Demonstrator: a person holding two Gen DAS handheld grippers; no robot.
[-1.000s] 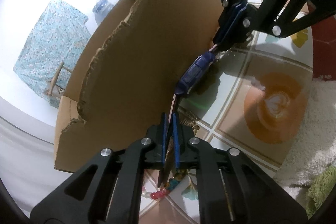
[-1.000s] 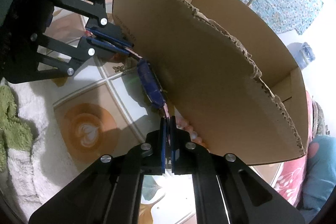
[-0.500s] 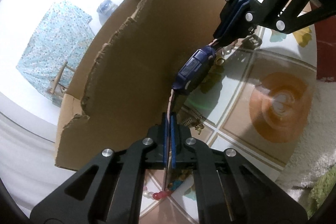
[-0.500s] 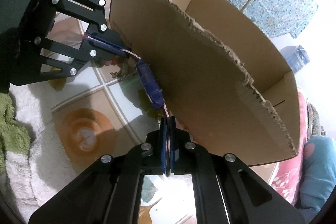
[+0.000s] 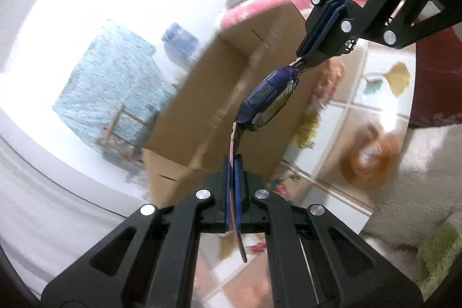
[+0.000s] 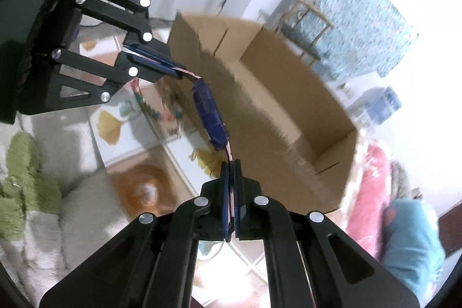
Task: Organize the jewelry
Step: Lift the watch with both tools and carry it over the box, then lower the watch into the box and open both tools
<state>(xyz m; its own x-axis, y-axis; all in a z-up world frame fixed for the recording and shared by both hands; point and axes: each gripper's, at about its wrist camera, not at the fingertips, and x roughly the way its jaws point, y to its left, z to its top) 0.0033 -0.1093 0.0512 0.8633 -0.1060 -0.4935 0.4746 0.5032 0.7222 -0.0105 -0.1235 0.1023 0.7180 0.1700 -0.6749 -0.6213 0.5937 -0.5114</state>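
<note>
Blue and bulky, the one wristwatch with a dark blue case and a thin pale strap (image 5: pixel 267 100) hangs in the air between my two tongs, one strap end in each. From the left wrist camera, going left to right: a pale blue patterned cloth over a wooden frame (image 5: pixel 109 88), then the open brown cardboard box (image 5: pixel 219 94), then the watch, then the tiled mat with a latte-art print (image 5: pixel 369 160). My left gripper (image 5: pixel 232 192) is clenched on the near strap end, the strap's tail poking out below the pads. My right gripper (image 5: pixel 314 45) is clenched on the far end, up and to the right.

So the watch's long axis runs from tong to tong, slung just in front of the box's near wall and above the mat. From the right wrist camera, the open top of the box lies beyond and to the right of the watch, so I judge the coming move is to carry it over that torn wall and lower it inside. Neither hand is nearer; both share the load.

Count: one watch, one box, two grippers. A loose scatter of beaded jewellery (image 6: pixel 164 111) lies on the mat, too blurred to count.
</note>
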